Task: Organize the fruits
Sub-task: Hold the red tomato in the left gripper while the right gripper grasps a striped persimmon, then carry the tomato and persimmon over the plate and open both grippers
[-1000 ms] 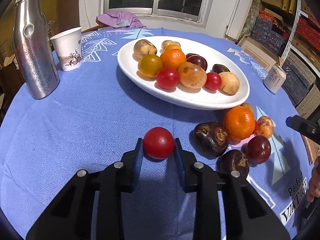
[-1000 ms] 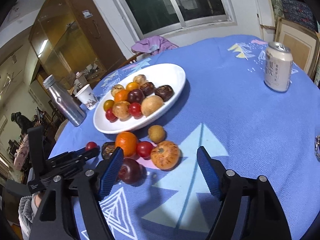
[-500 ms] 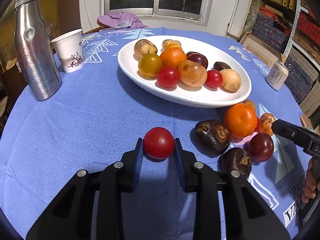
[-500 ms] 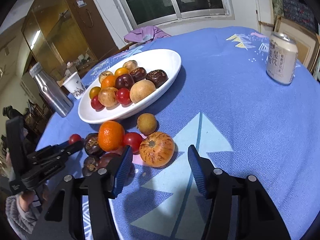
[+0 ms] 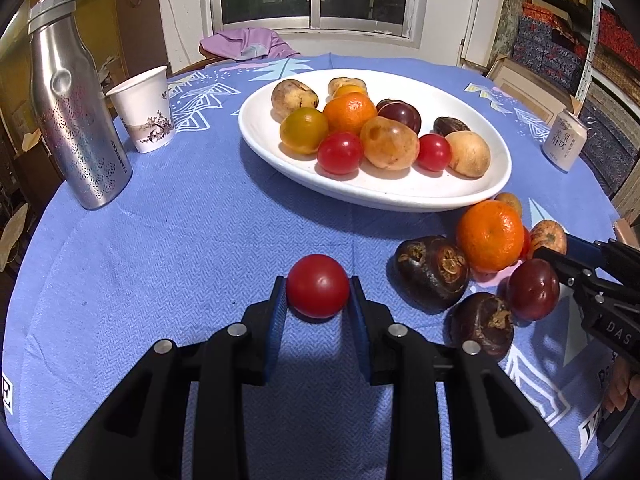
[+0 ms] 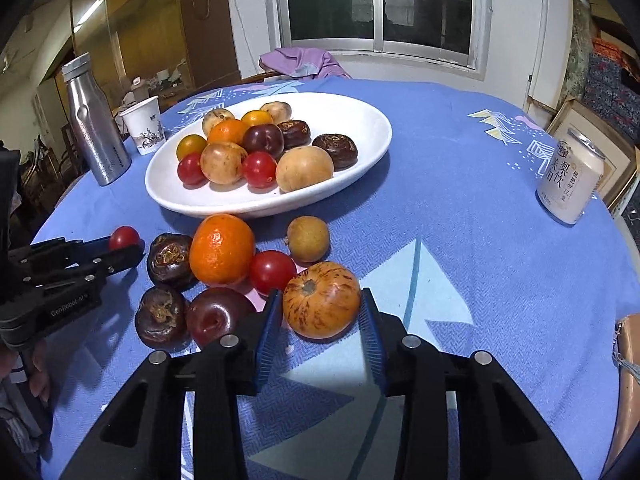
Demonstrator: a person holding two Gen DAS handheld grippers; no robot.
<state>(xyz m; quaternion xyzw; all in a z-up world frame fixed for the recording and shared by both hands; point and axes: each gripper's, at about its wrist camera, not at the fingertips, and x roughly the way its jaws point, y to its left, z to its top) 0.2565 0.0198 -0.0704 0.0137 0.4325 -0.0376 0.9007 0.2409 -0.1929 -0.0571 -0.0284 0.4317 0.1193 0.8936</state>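
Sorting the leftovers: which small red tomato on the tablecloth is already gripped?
The lone red tomato clamped in the left gripper; the other red tomato sits ungripped beside the orange mandarin.

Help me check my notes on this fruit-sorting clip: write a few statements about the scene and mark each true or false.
1. The left hand-held gripper is shut on a red tomato. True.
2. The white plate has no fruit on it. False: it holds many fruits.
3. The right hand-held gripper has an orange streaked fruit between its jaws. True; the jaws have just been closing around it.
4. The drink can lies on its side. False: it stands upright.
5. The paper cup stands beside the metal bottle. True.
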